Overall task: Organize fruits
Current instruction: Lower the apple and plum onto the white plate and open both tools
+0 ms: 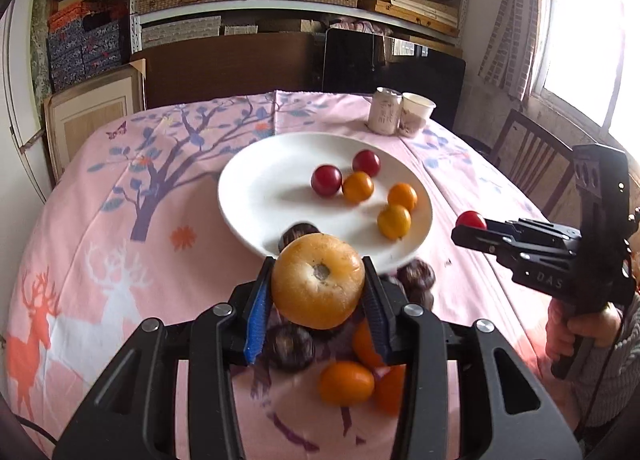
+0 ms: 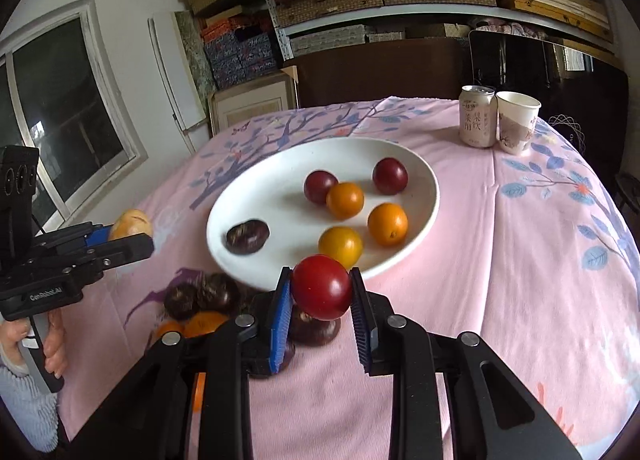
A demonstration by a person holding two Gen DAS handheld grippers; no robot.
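Left gripper (image 1: pixel 318 280) clenched on a large yellow-orange fruit (image 1: pixel 318 280), blue pads (image 1: pixel 256 312) pressing both sides, stem dimple facing the camera, lifted clear of the pink tablecloth (image 1: pixel 120 240). Right gripper (image 2: pixel 322 288) clenched on a red cherry tomato (image 2: pixel 322 287), held just above the near rim of the white plate (image 2: pixel 248 188).

On the plate in the right wrist view: dark purple fruit (image 2: pixel 247 236) at 8 o'clock, two dark red tomatoes (image 2: pixel 319 186) (image 2: pixel 390 176) toward 12 and 1 o'clock, orange tomato (image 2: pixel 345 200) touching the first red one near centre, another orange one (image 2: pixel 387 224) at 4 o'clock, yellow one (image 2: pixel 340 246) at 6 o'clock.

Off the plate, on the cloth at its 7 o'clock: a cluster of dark purple fruits (image 2: pixel 200 294) and orange fruits (image 2: pixel 204 322), partly hidden behind the fingers.

Far across the table, at the plate's 1 o'clock: drink can (image 2: pixel 477 116) with Chinese characters, too small to read surely, touching or just beside a paper cup (image 2: pixel 517 122) with a printed pattern.

Readable writing: "GenRobot.AI" on the left gripper's body as seen from the right wrist (image 2: pixel 46 294); "DAS" on the right gripper's side (image 1: pixel 550 280) as seen from the left wrist. Hand (image 1: pixel 580 328) in a grey ribbed sleeve (image 1: pixel 616 372) around that handle.
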